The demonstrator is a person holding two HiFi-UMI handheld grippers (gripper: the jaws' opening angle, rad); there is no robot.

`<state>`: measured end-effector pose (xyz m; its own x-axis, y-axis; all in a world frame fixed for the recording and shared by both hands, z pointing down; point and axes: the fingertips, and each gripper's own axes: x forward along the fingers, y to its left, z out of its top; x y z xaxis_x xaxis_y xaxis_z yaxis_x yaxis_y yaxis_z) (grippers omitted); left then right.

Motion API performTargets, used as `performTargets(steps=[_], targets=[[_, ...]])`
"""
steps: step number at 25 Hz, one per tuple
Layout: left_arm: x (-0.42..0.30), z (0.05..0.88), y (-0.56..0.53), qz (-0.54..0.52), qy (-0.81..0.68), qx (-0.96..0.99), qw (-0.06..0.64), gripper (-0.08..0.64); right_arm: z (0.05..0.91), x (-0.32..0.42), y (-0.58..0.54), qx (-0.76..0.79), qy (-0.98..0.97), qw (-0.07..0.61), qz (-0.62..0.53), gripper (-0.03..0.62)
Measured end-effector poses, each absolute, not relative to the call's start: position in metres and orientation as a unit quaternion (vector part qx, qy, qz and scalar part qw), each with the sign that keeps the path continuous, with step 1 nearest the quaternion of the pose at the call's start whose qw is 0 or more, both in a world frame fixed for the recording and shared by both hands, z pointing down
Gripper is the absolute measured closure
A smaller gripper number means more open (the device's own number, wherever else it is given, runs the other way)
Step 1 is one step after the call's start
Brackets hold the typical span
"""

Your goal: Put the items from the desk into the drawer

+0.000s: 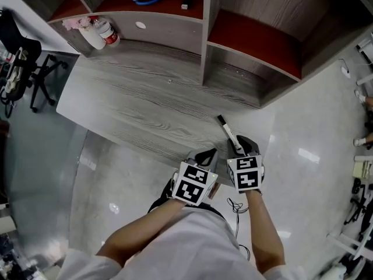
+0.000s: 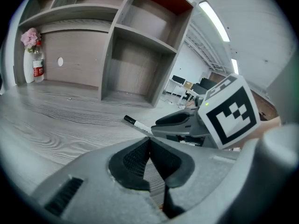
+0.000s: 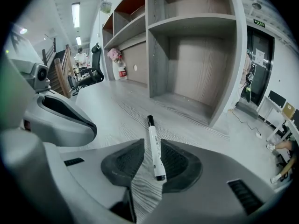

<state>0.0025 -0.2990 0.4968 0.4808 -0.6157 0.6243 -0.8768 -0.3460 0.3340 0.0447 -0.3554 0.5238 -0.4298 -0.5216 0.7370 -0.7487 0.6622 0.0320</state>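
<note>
**Right gripper view: marker lies lengthwise in a narrow open gap**

The black-and-white marker (image 3: 154, 146) lies flat on the grey wood-grain desk (image 1: 145, 104), close to its front edge. Its long axis runs almost straight along the line of the right gripper (image 3: 152, 148), with the black cap pointing away toward the shelf unit (image 1: 250, 45). The near end sits between the two pads, closer to the right-hand one. The jaws stand a little apart with bare desk showing beside the marker, so from here it looks straddled, not yet pinched.

The left gripper (image 2: 149, 141) hovers just beside the right one, to the marker's left. Its tips are pressed together on nothing, and it is plainly the farther tool.

There's open desk all round the marker; the nearest obstacle is the shelf upright, well beyond the cap. A bottle holding flowers (image 1: 106, 32) stands far off at the back left. I'd judge a straight squeeze enough, the pads meeting the barrel's sides. No drawer shows in any view.
</note>
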Motion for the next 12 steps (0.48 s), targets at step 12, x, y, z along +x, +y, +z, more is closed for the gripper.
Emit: performTargets(steps=[12], targets=[[-0.019, 0.504, -0.298, 0.201, -0.481, 0.783, 0.34, 0.555, 0.553, 0.037, -0.371, 0.357, -0.826, 0.402, 0.169, 0.511]])
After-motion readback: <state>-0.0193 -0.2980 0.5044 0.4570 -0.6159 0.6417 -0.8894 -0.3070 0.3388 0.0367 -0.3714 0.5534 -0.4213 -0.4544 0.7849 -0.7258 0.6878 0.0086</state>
